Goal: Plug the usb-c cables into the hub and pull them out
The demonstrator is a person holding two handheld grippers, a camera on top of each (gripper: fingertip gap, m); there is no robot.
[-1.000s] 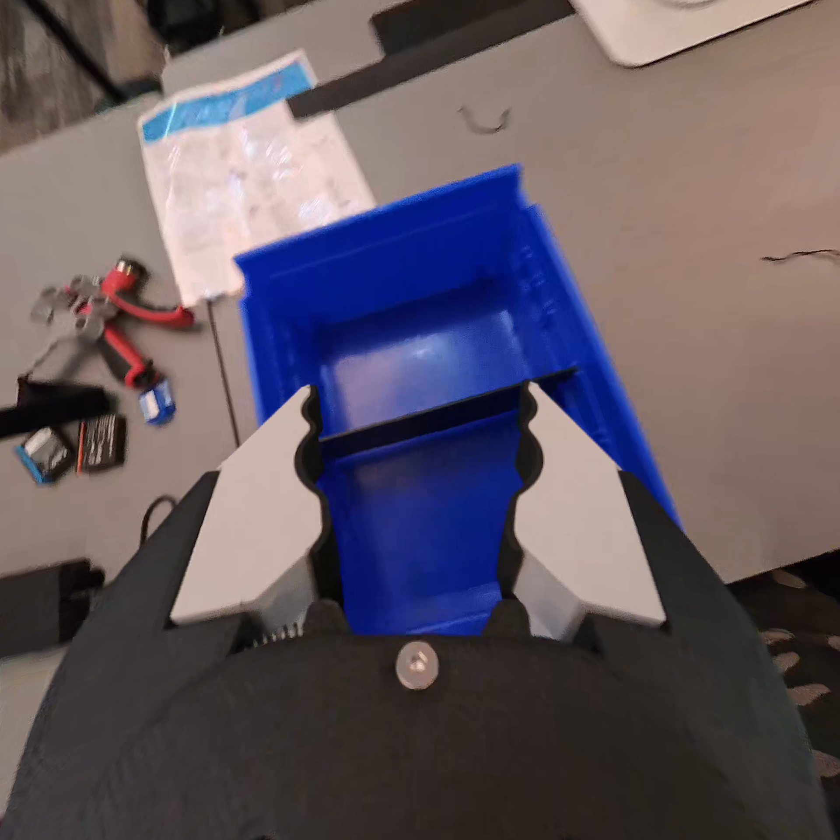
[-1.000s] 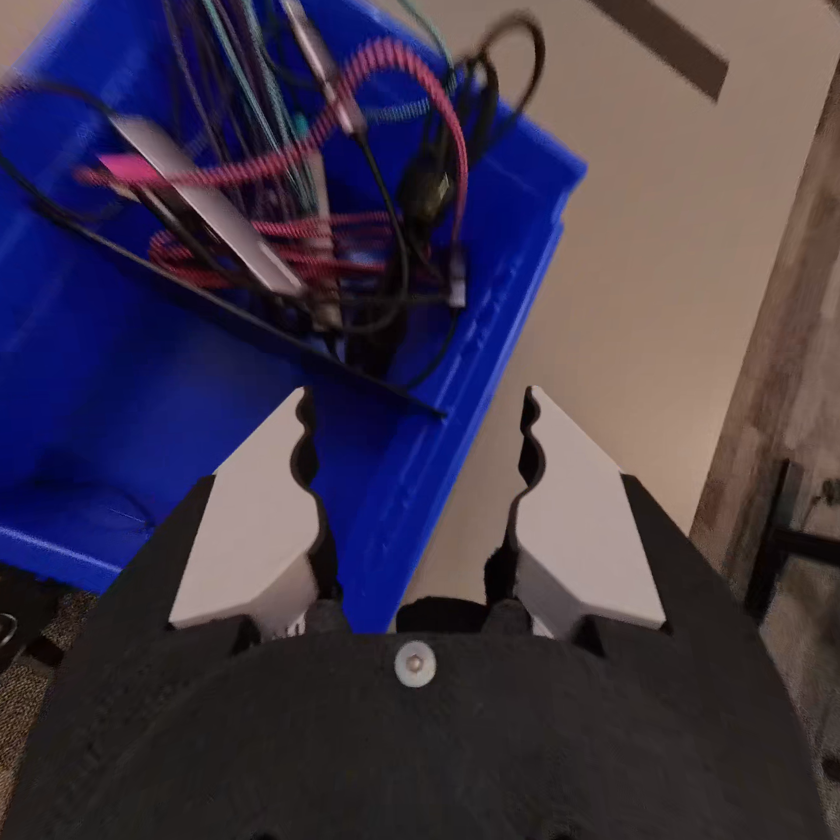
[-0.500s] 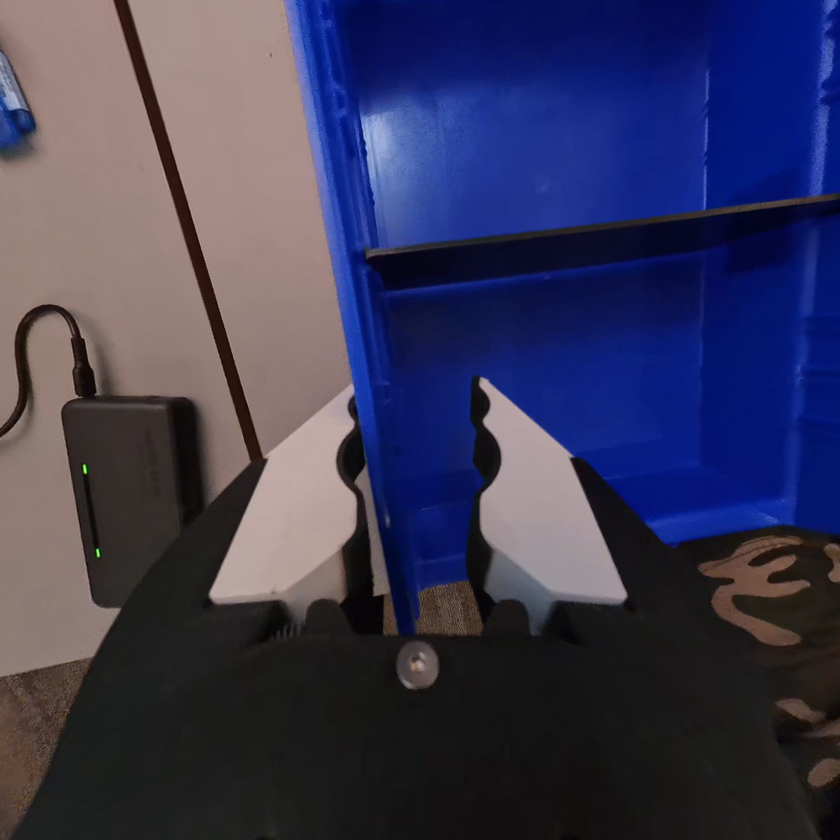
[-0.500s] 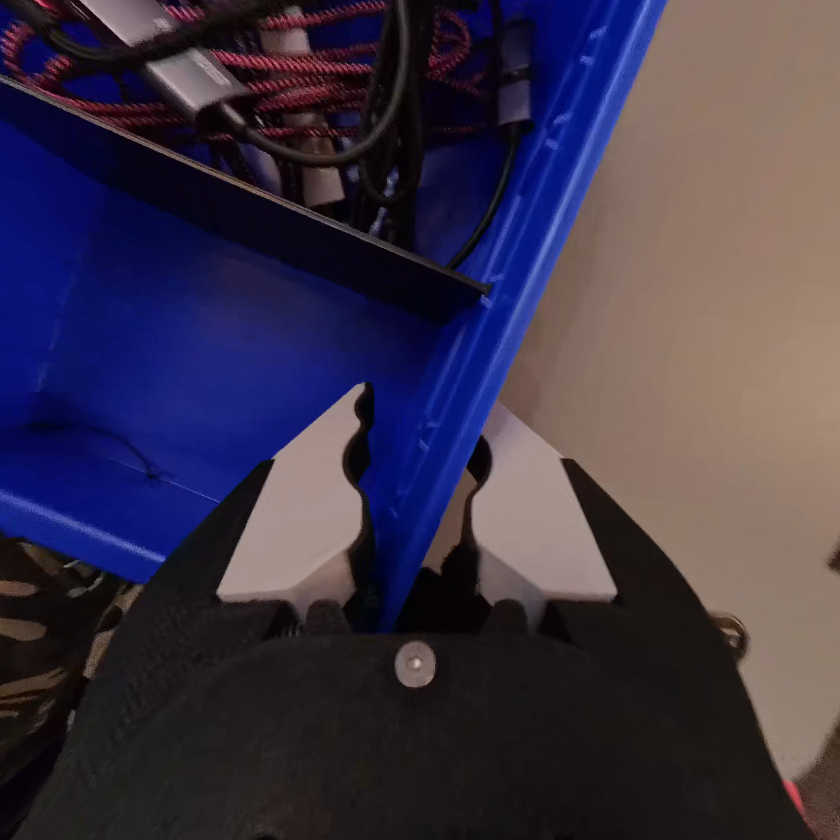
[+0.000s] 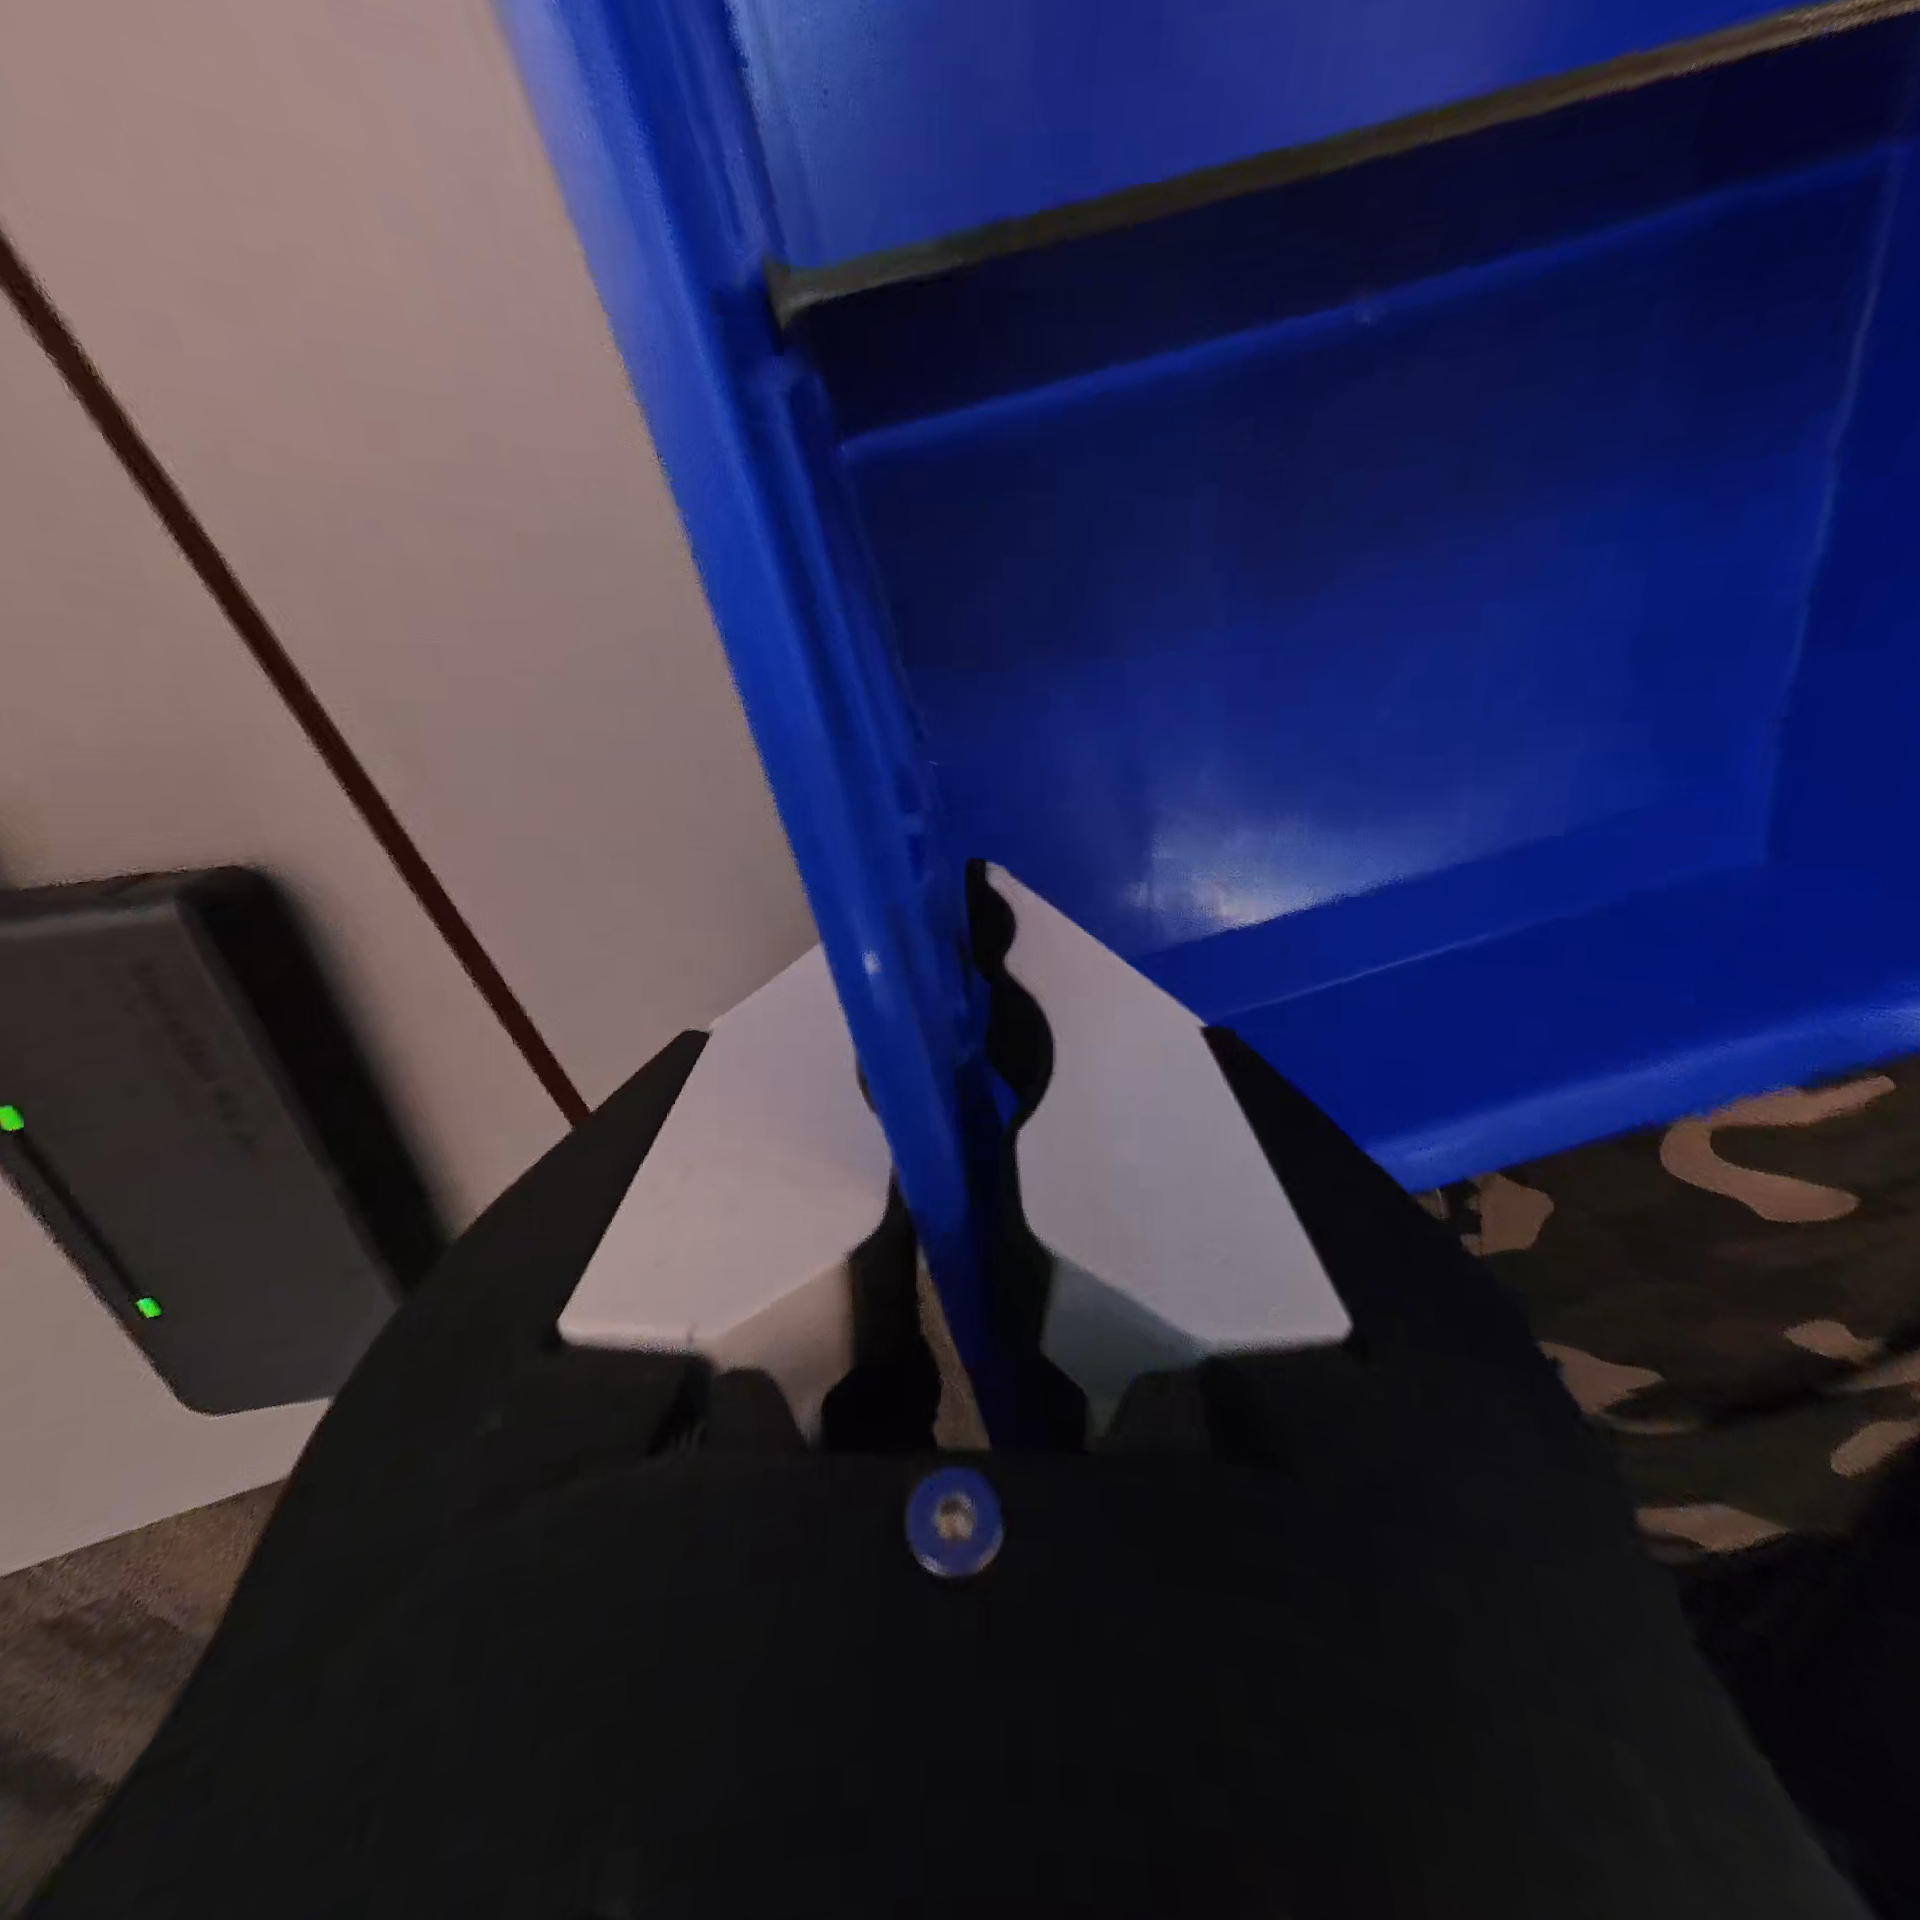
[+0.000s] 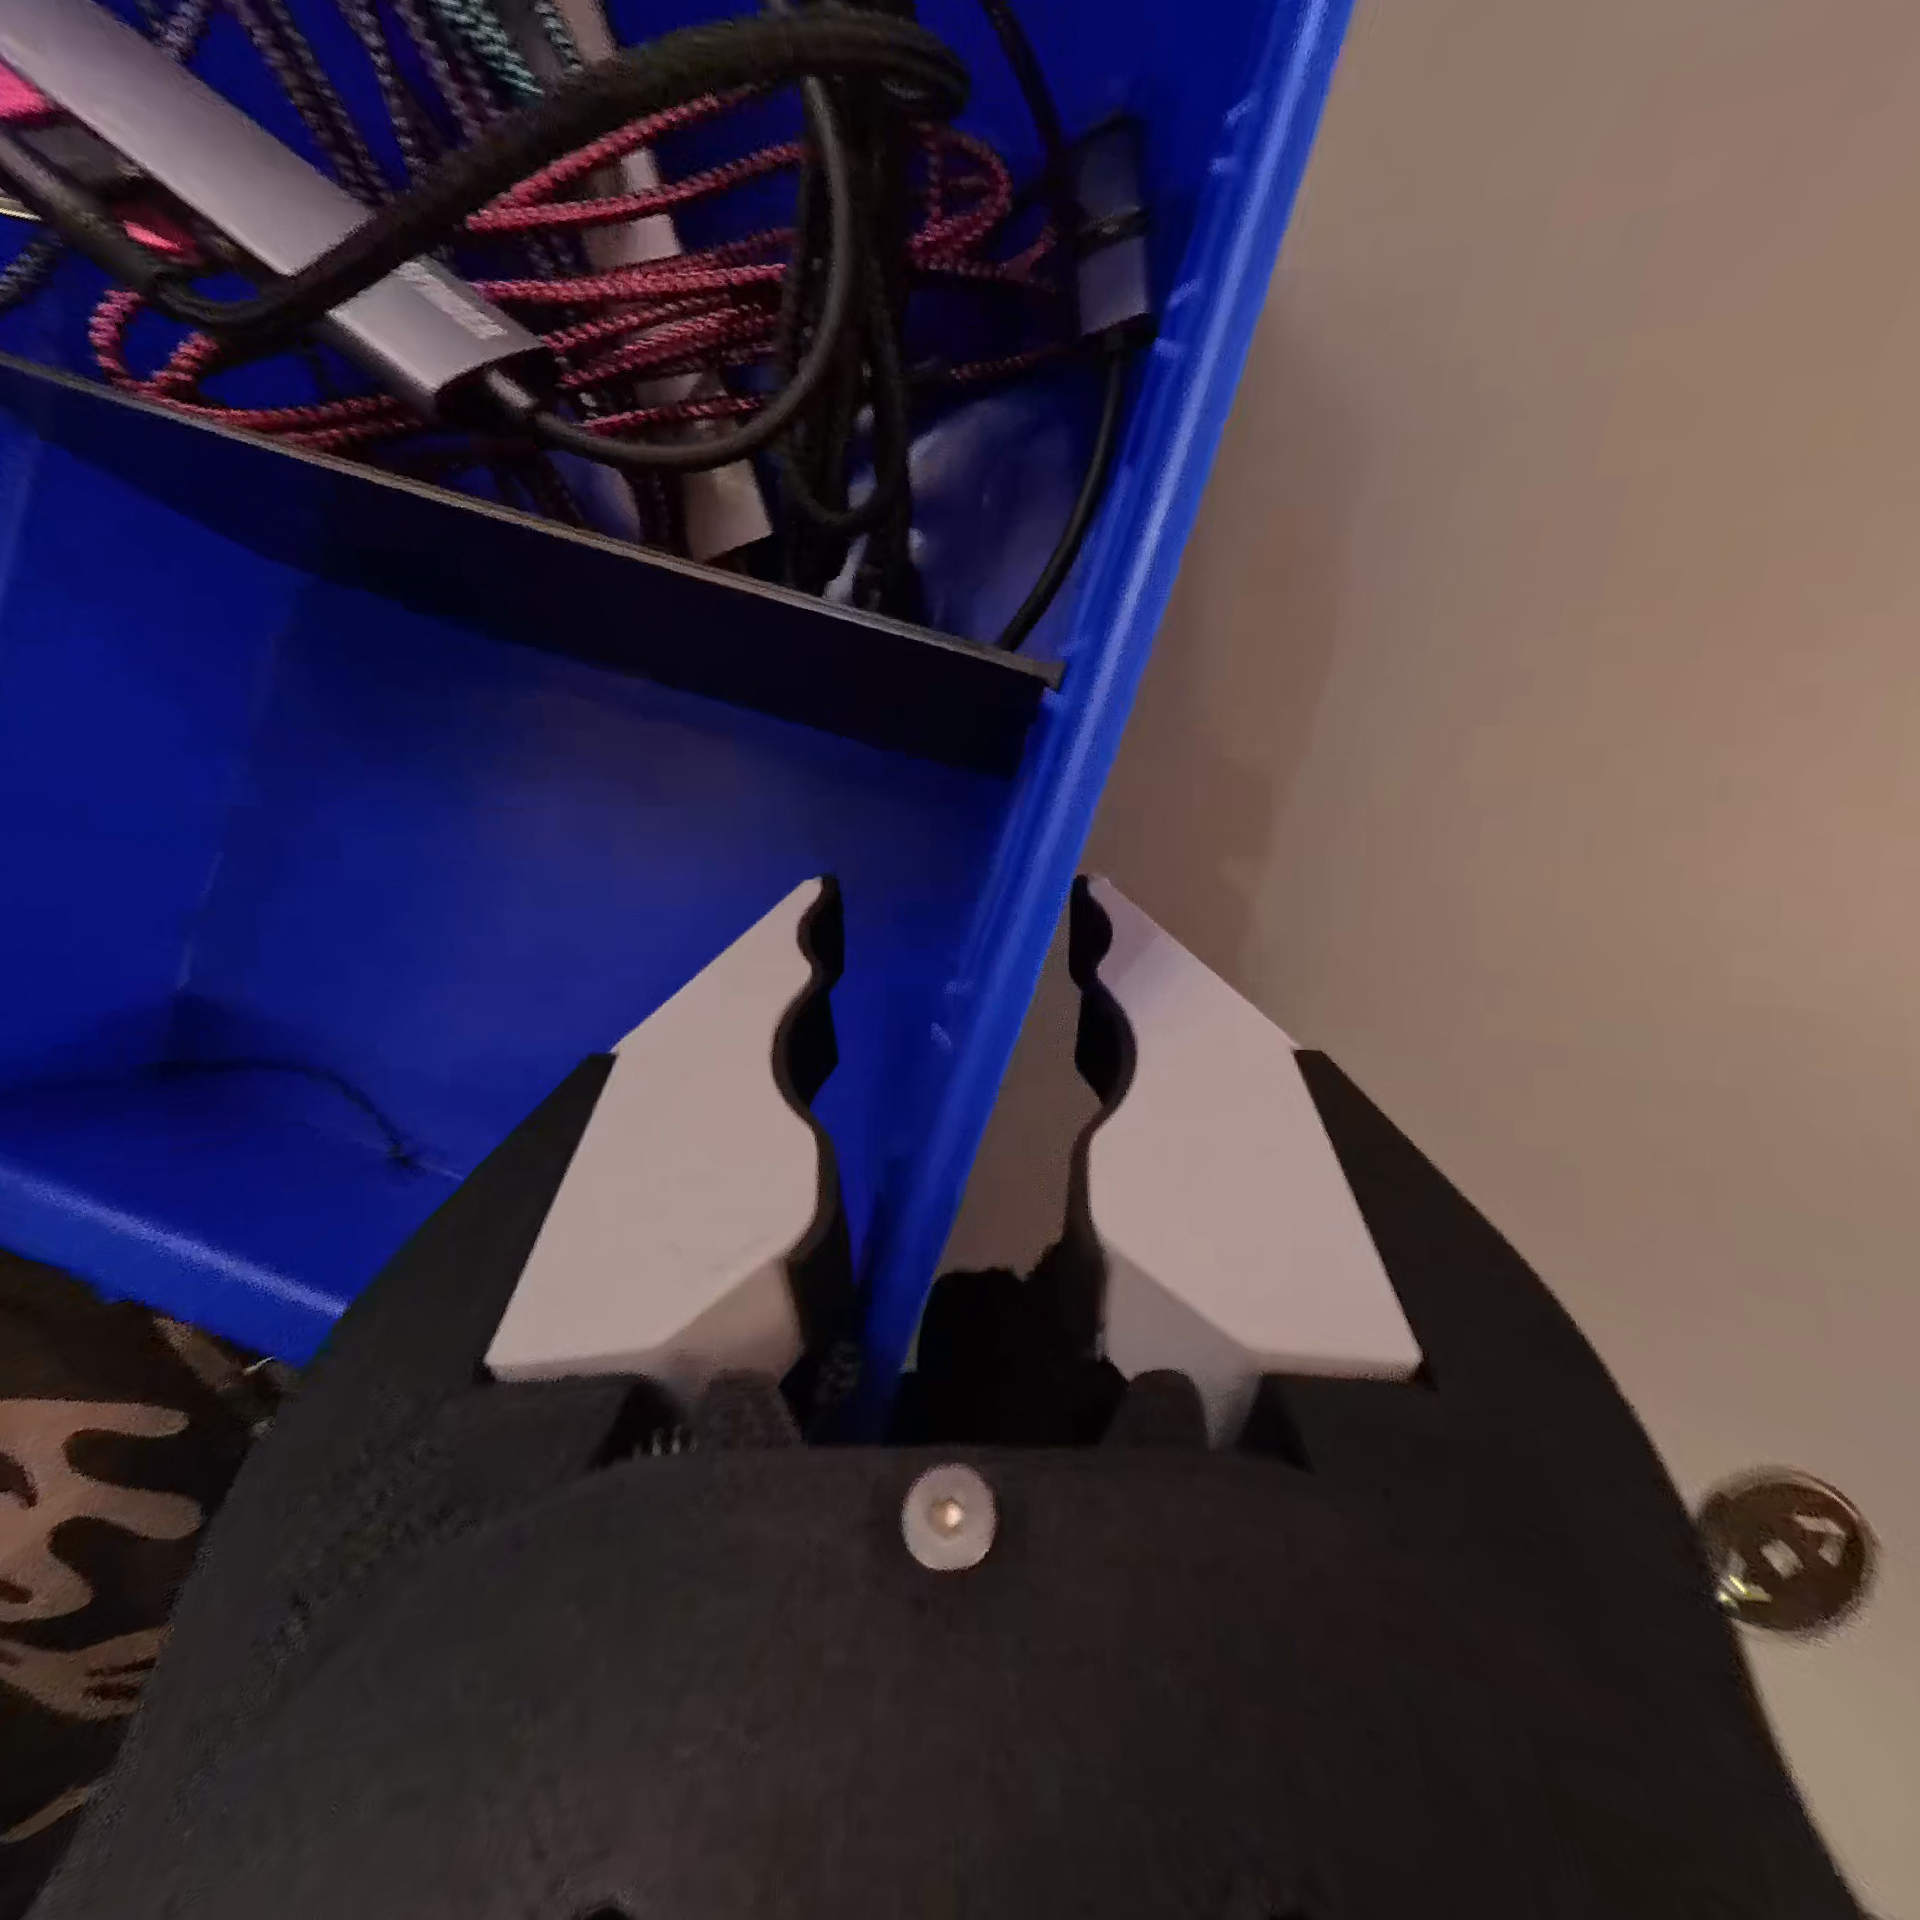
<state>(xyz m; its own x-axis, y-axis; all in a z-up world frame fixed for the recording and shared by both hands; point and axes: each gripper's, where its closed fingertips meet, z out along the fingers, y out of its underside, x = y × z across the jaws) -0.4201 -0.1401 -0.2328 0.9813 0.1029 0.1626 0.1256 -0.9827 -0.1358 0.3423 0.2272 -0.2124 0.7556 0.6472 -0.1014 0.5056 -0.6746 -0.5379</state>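
The left tongs (image 5: pixel 940 935) are clamped on the side wall of a blue bin (image 5: pixel 1351 644): one pale finger lies outside the wall, the other inside, and the wall runs from the tongs up toward 11 o'clock. The near compartment of that bin shows bare blue floor, closed off toward 12 o'clock by a dark divider (image 5: pixel 1299 182). Out at 9 o'clock a dark box with green lights (image 5: pixel 187 1132) lies on the pale surface (image 5: pixel 364 416), and a thin dark cord (image 5: pixel 270 644) crosses that surface from 10 o'clock down toward the tongs. Camouflage-patterned fabric (image 5: pixel 1714 1278) shows at 4 o'clock, below the bin's front edge.

The right tongs (image 6: pixel 951 914) straddle a blue bin wall (image 6: pixel 1174 520) that rises toward 1 o'clock; their fingers stand a little apart, one on each side, with a gap visible on both sides, so they are not closed on it. Beyond a dark divider (image 6: pixel 540 530), toward 11 o'clock, the far compartment holds the usb-c cables (image 6: pixel 665 281), a tangle of red braided and black leads, and the grey hub (image 6: pixel 405 301) lying slantwise among them. A small round metallic thing (image 6: pixel 1787 1558), blurred, sits on the surface at 4 o'clock.
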